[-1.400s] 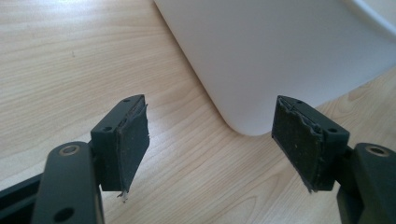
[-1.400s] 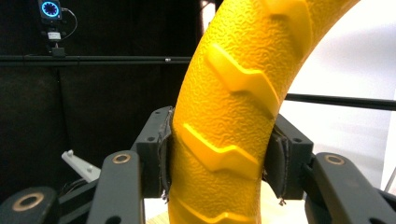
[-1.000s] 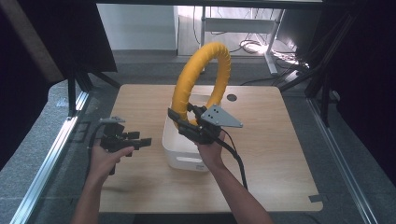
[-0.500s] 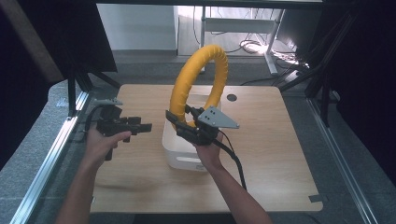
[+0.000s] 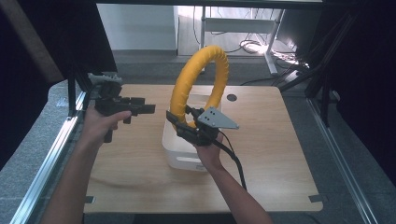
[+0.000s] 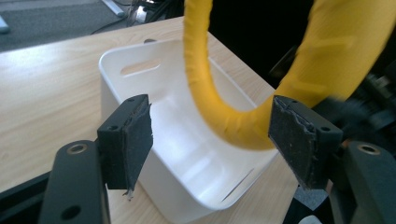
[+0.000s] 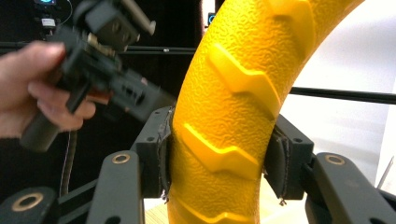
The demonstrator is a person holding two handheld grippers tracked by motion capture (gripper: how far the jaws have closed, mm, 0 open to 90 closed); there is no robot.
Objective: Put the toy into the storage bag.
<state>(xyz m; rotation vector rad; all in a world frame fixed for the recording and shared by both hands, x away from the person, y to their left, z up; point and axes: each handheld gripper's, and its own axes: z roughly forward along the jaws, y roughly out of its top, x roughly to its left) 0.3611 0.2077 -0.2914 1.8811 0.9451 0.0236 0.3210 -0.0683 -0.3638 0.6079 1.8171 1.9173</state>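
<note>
Pale wood table (image 5: 280, 154) sits between dark curtained walls, with one white plastic bin (image 5: 180, 151) near its middle. One yellow ring (image 5: 198, 79), thick and curved like a tyre, stands upright over the bin, clamped at its lower part by the right gripper (image 5: 187, 126), whose two jaws press against its sides. The right gripper view adds what the high view cannot: raised chevron ridges and a pebbled skin on the ring (image 7: 233, 93), pinched between both black pads. The left gripper (image 5: 140, 109) is held in the air above the table's left edge, well apart from the ring, its jaws spread wide with nothing between them. The left gripper view shows the bin's hollow inside (image 6: 187, 140) and a slot handle in its wall.
</note>
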